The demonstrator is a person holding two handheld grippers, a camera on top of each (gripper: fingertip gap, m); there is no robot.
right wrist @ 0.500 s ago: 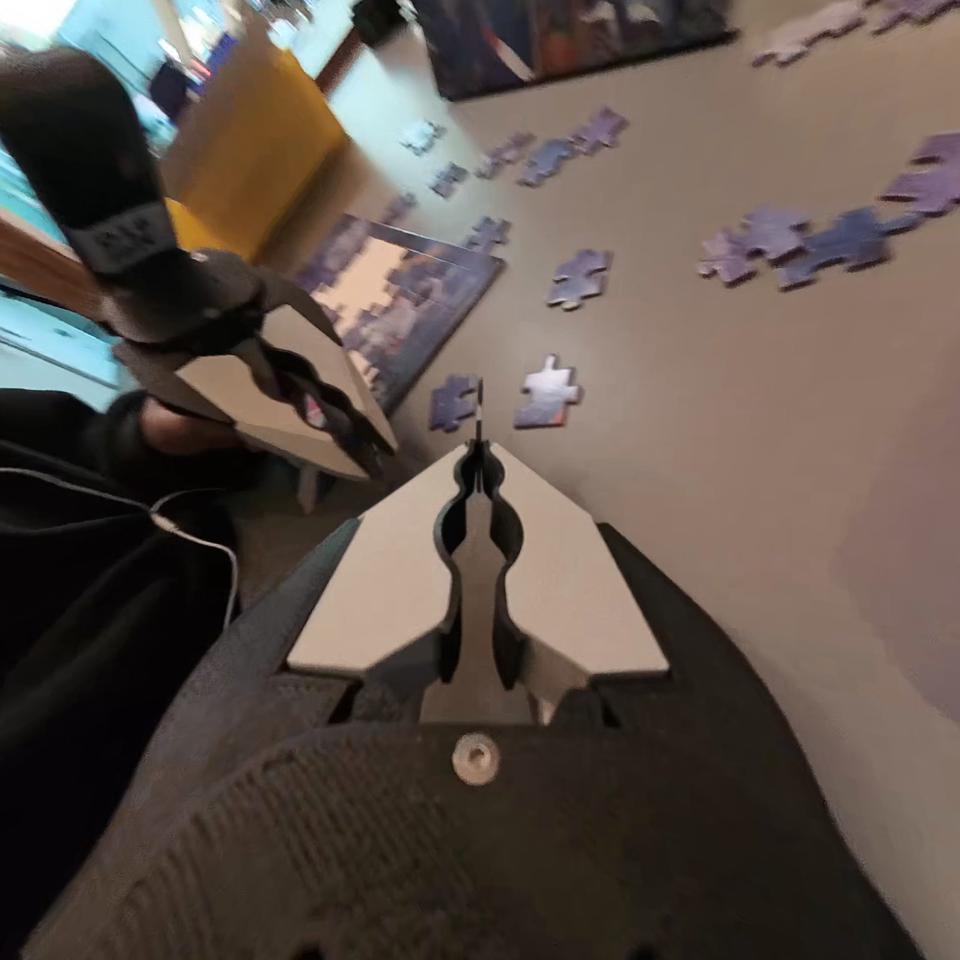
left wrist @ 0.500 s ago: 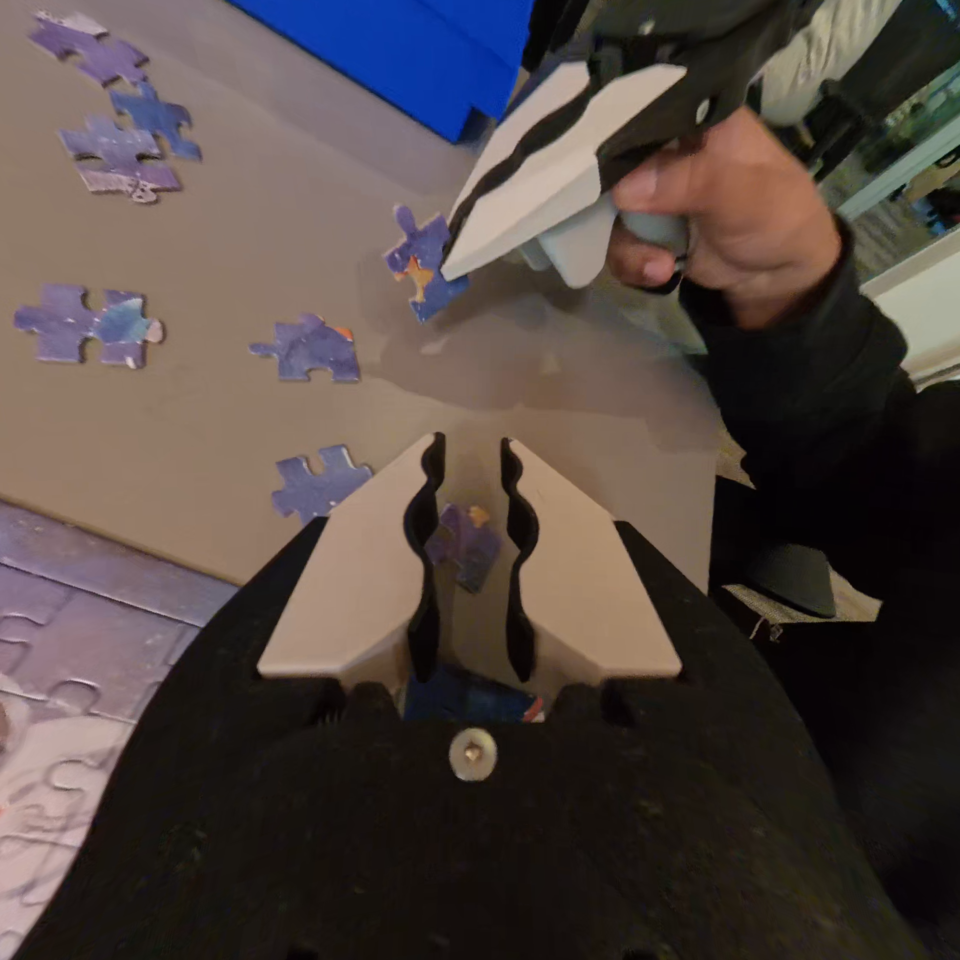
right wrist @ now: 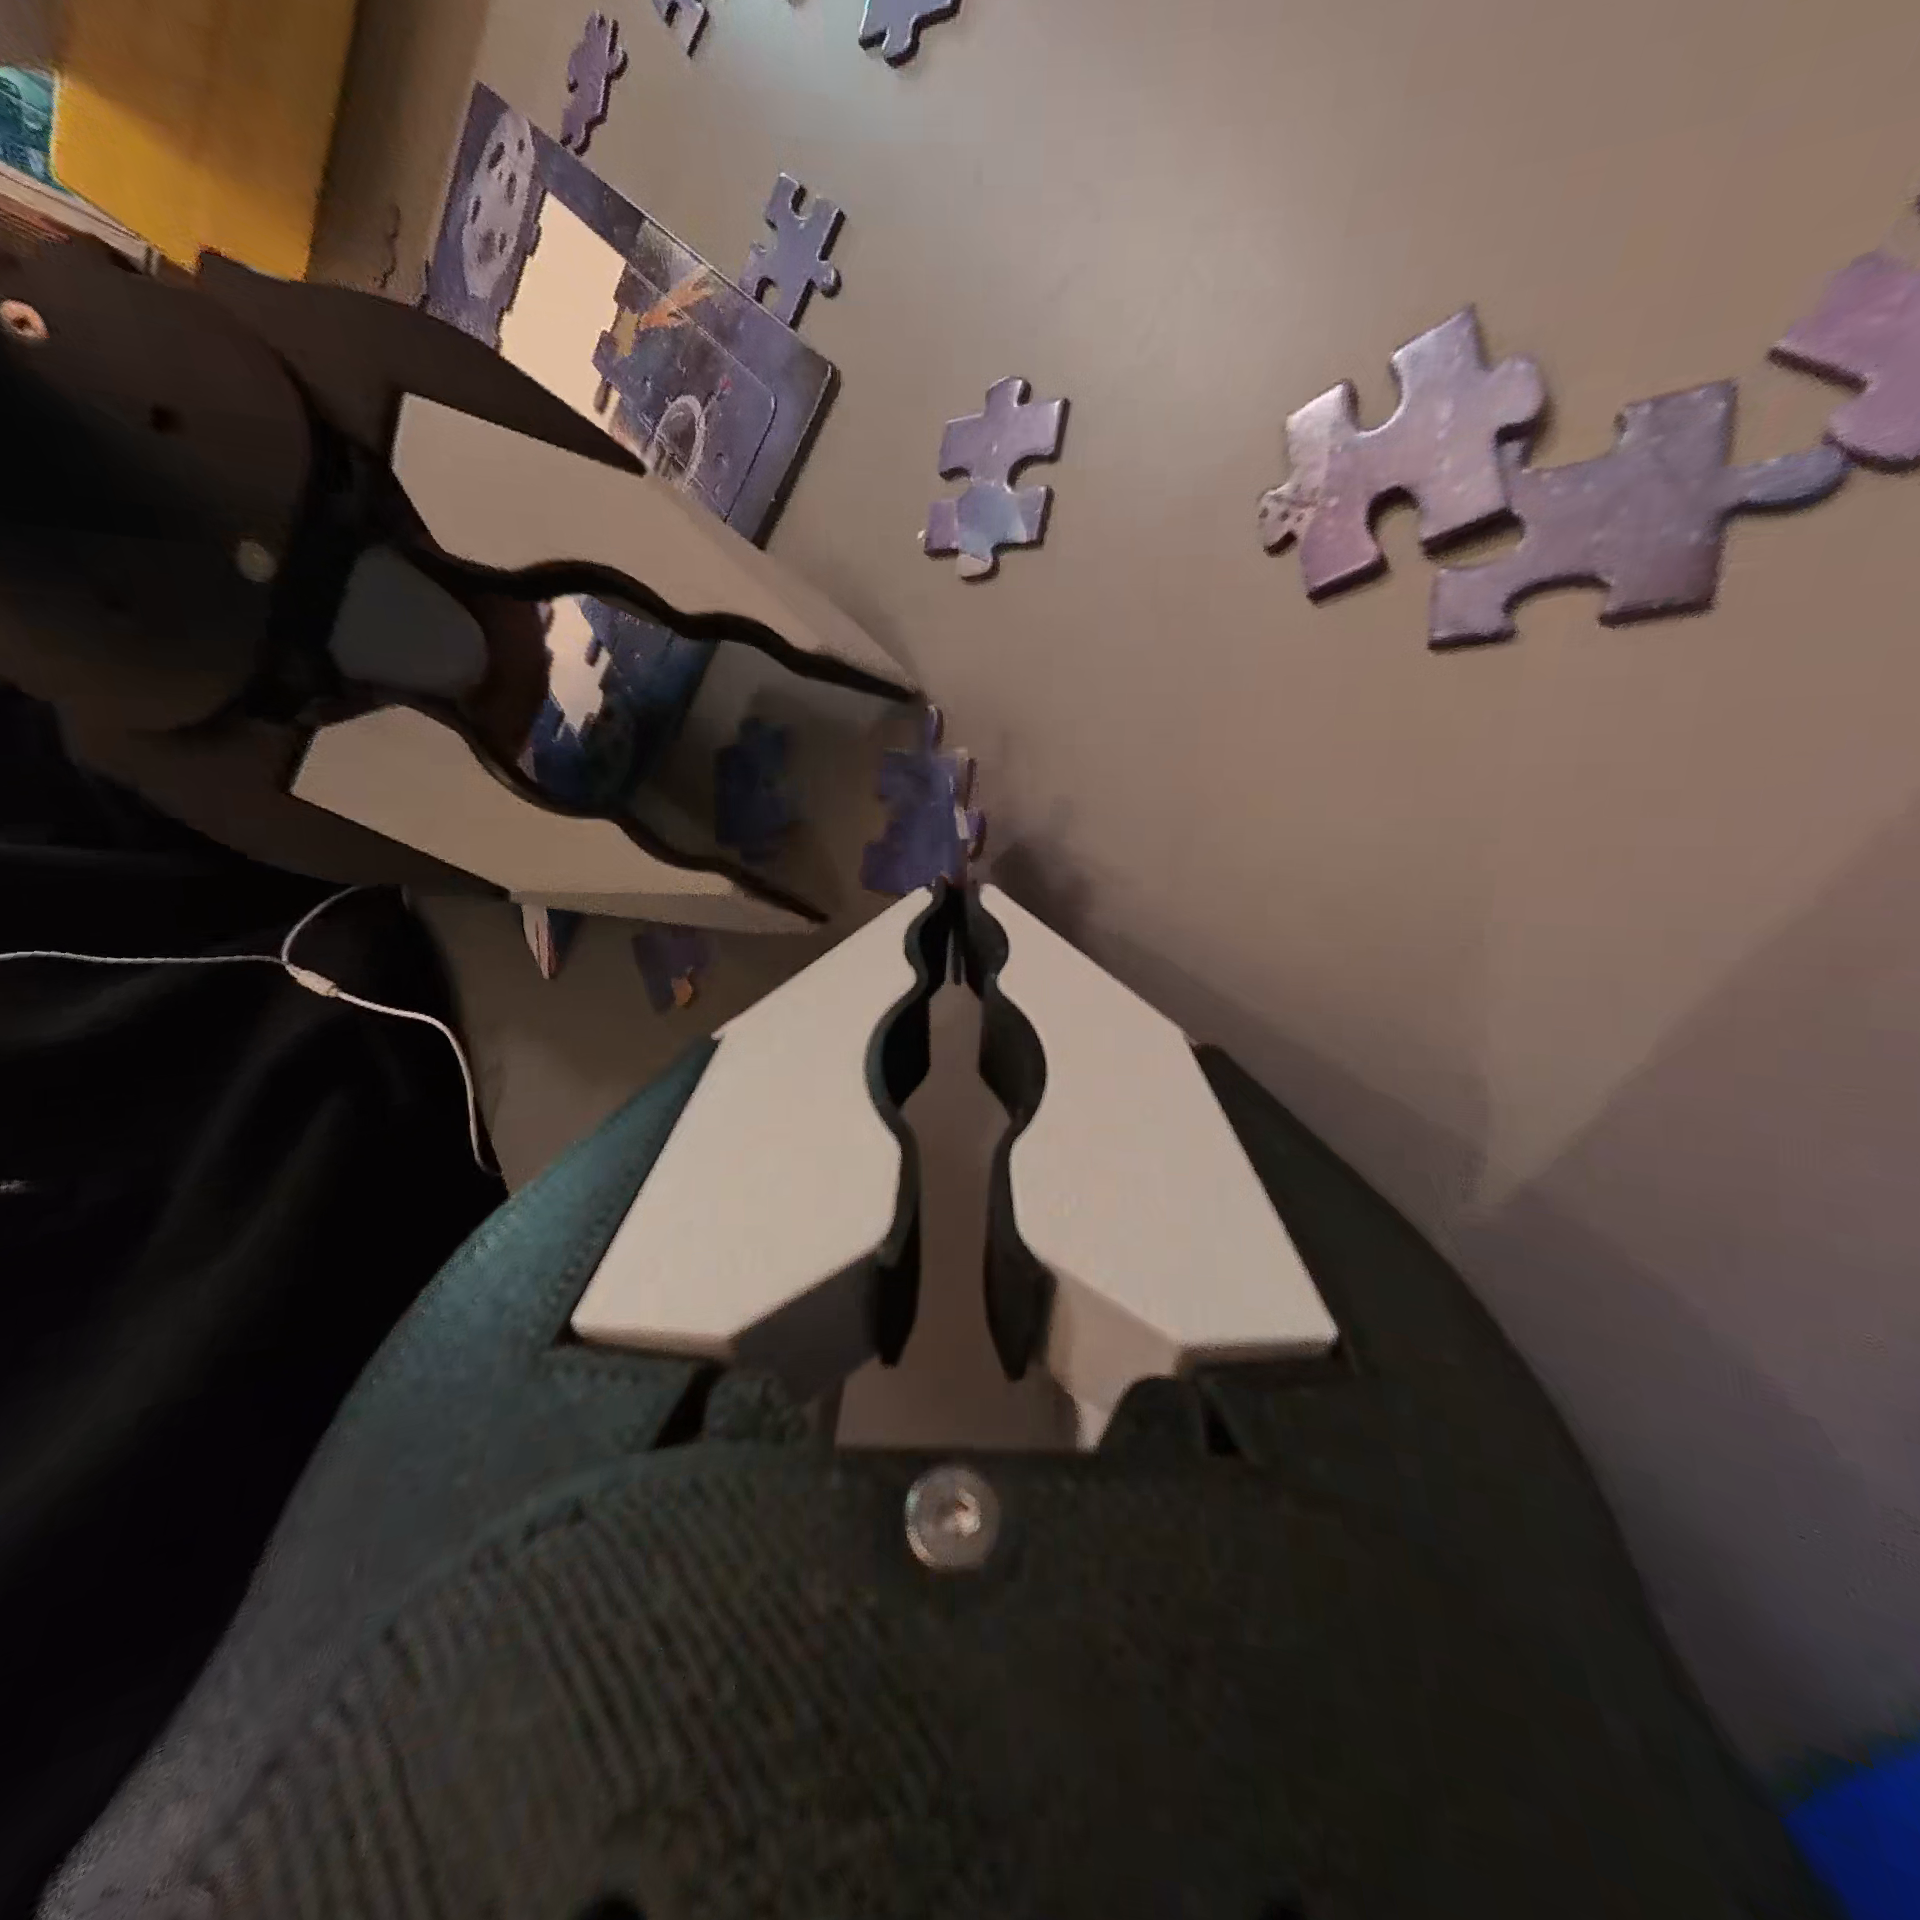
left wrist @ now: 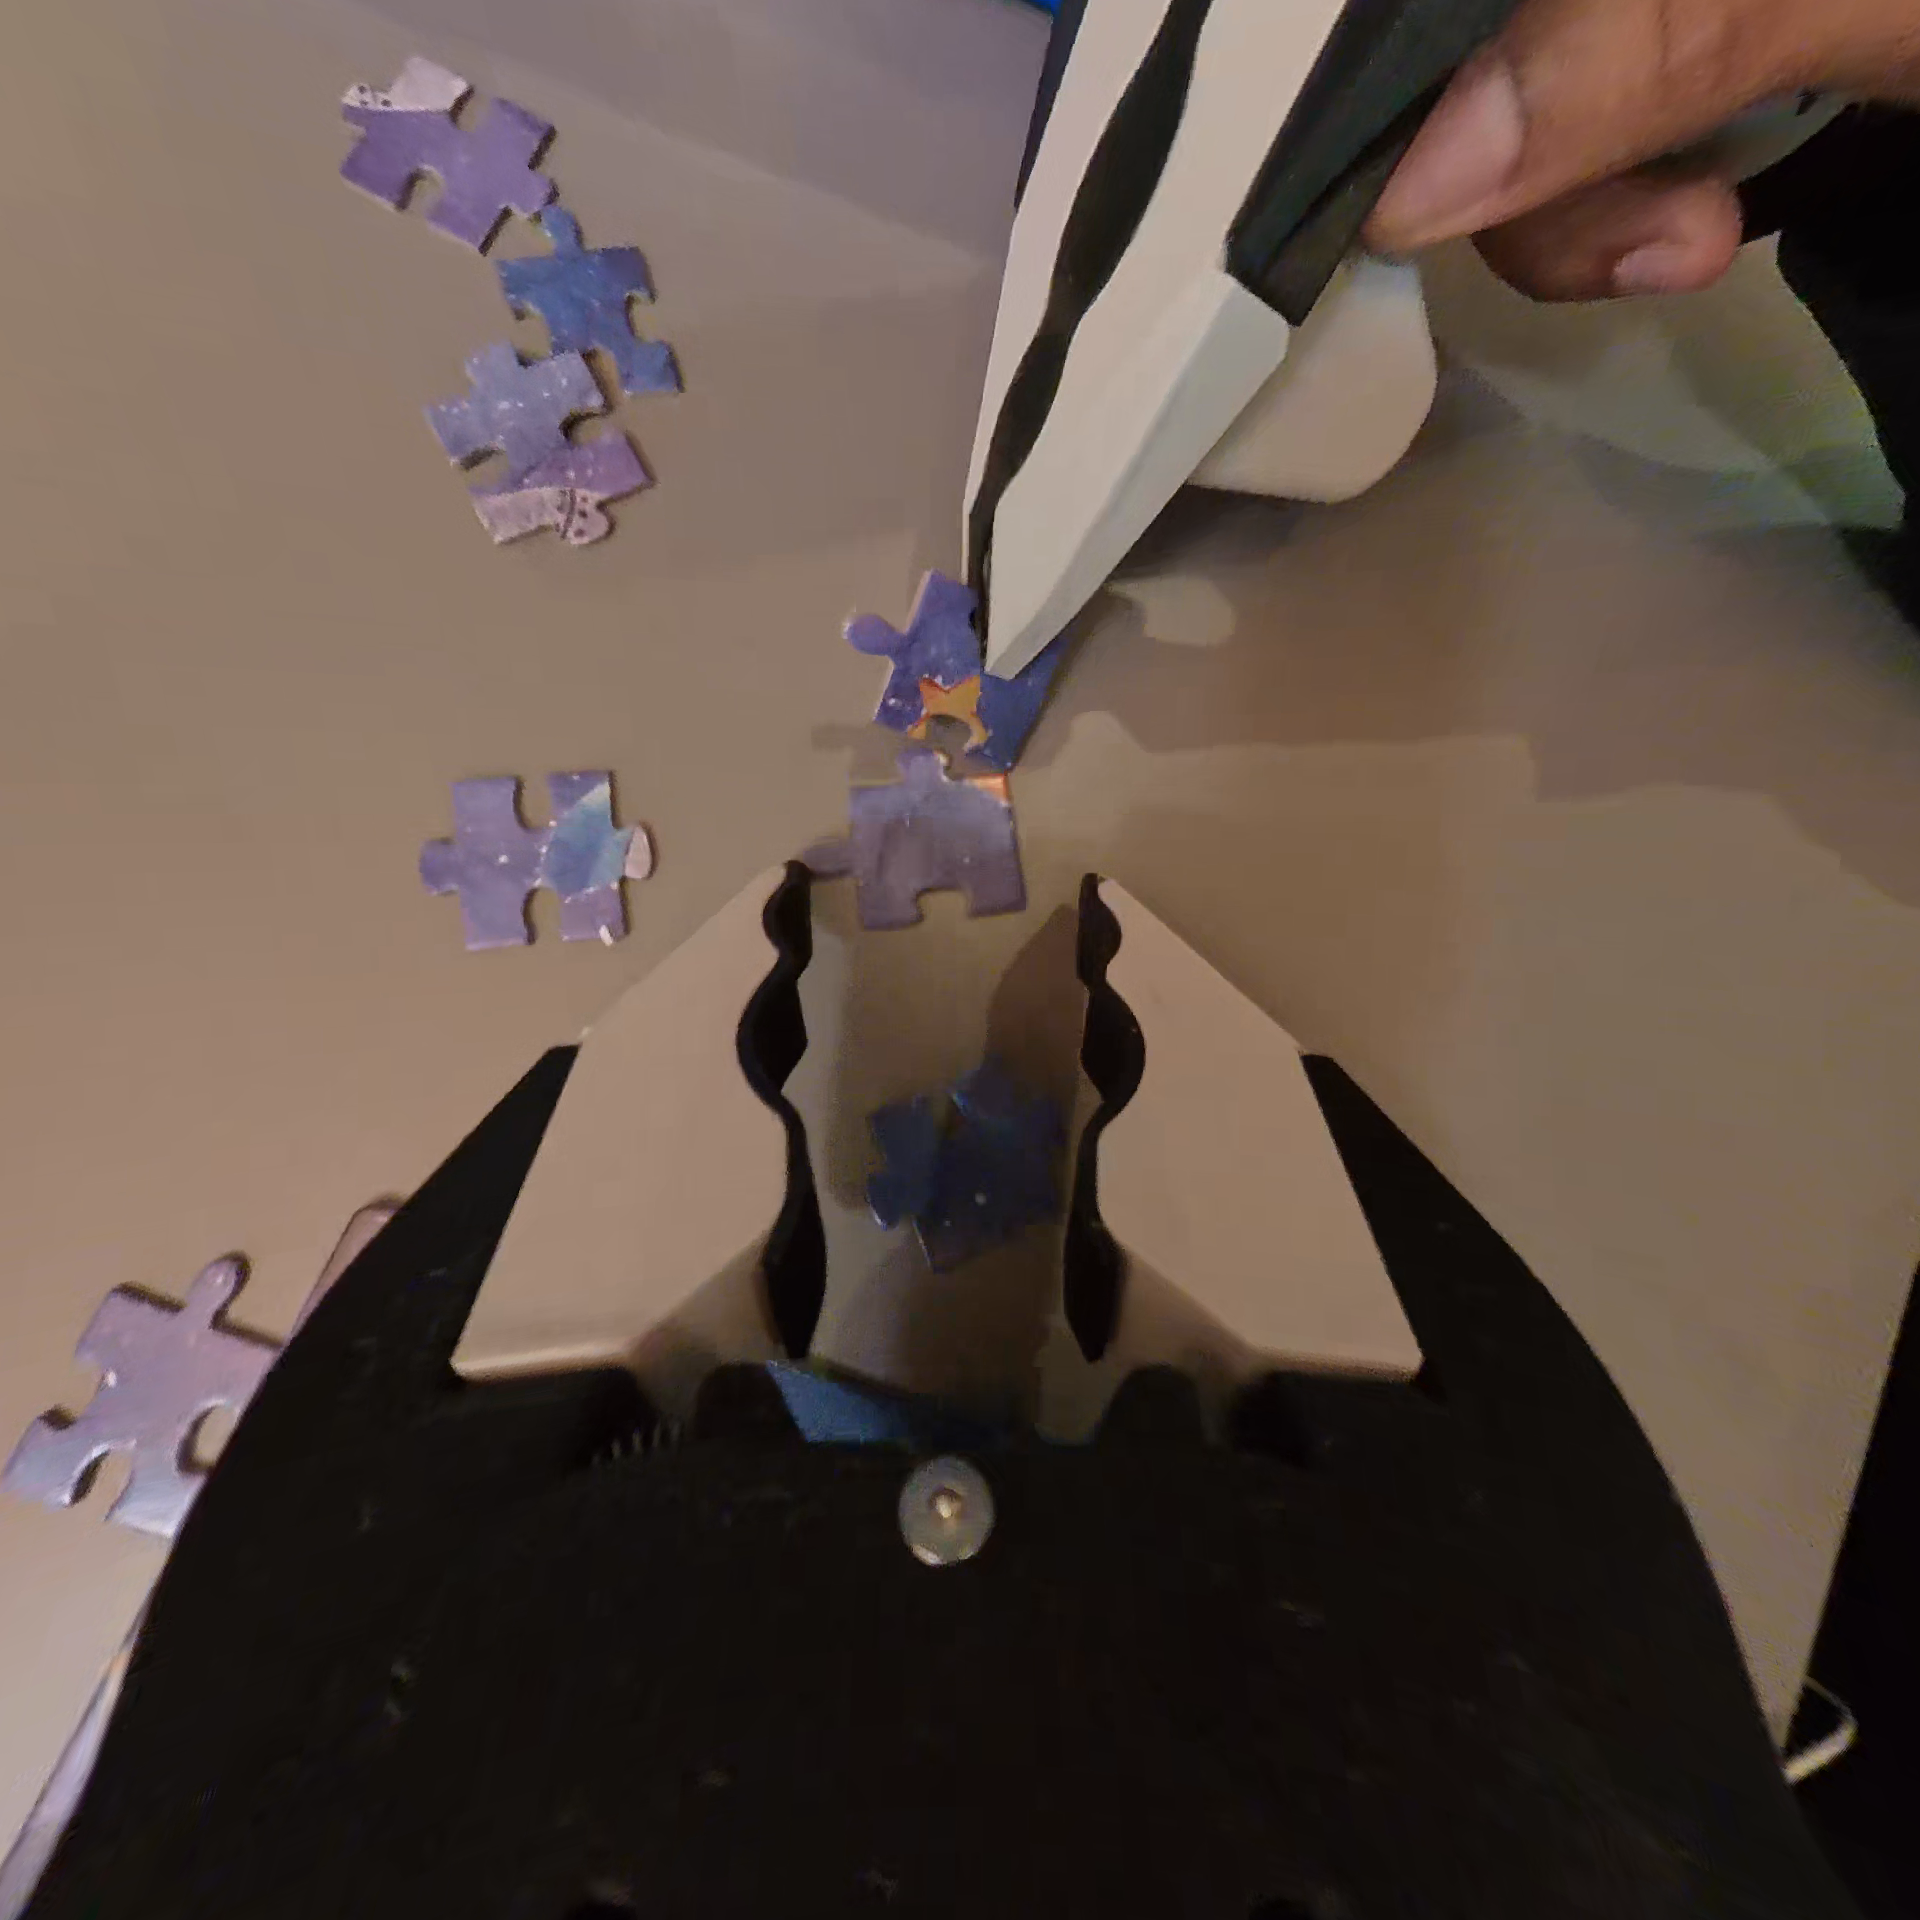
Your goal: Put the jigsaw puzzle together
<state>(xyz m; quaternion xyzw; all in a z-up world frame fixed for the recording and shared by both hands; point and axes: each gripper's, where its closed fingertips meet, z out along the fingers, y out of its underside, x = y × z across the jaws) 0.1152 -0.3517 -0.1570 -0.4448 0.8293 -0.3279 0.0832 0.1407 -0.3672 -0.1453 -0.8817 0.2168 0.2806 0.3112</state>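
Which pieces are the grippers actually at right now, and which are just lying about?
At the grippers:
- star-marked piece, pinched by right gripper
- purple piece beside it
- dark blue piece lying between open left gripper fingers

Lying about:
- scattered purple pieces
- part-built puzzle

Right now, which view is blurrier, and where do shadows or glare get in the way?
Right wrist view: motion-smeared, worst on the left gripper and the puzzle piece at the fingertips; glare on the puzzle board.
Left wrist view: sharper; gripper shadows darken the table.
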